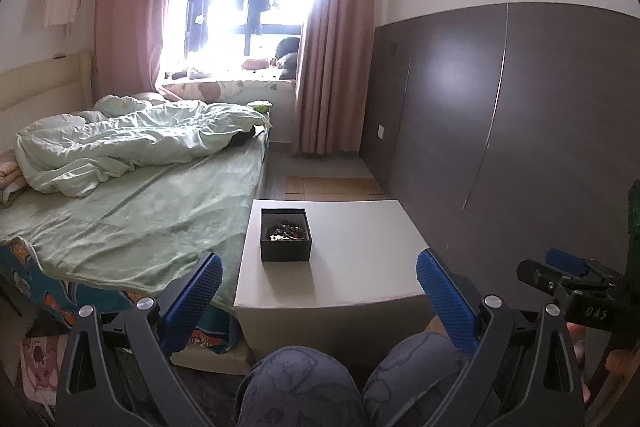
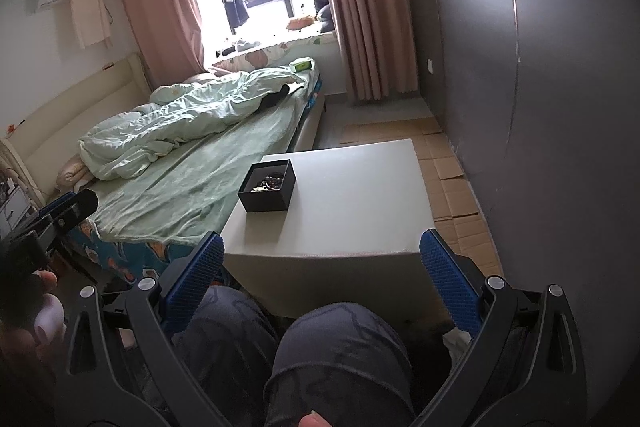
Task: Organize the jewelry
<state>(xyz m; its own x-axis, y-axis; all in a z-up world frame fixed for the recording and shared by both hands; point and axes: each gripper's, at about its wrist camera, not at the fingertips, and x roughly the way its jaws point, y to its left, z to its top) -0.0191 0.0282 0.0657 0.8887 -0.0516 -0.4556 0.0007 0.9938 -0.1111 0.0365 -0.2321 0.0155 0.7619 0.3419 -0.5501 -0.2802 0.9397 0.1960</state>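
Observation:
A small black open box (image 1: 285, 235) holding a tangle of beaded jewelry (image 1: 289, 229) sits on the far left part of a low white table (image 1: 360, 259). It also shows in the right wrist view (image 2: 267, 185), jewelry (image 2: 269, 183) inside, on the table (image 2: 352, 203). My left gripper (image 1: 319, 271) is open and empty, held back from the table's near edge above the person's knees. My right gripper (image 2: 322, 251) is open and empty, also short of the table's near edge. The right gripper shows at the right edge of the left wrist view (image 1: 576, 279).
A bed (image 1: 132, 211) with a green sheet and rumpled duvet stands just left of the table. A dark panelled wall (image 1: 520, 131) runs along the right. Flattened cardboard (image 2: 452, 187) covers the floor beyond and right of the table. The person's knees (image 2: 320, 347) are below the grippers.

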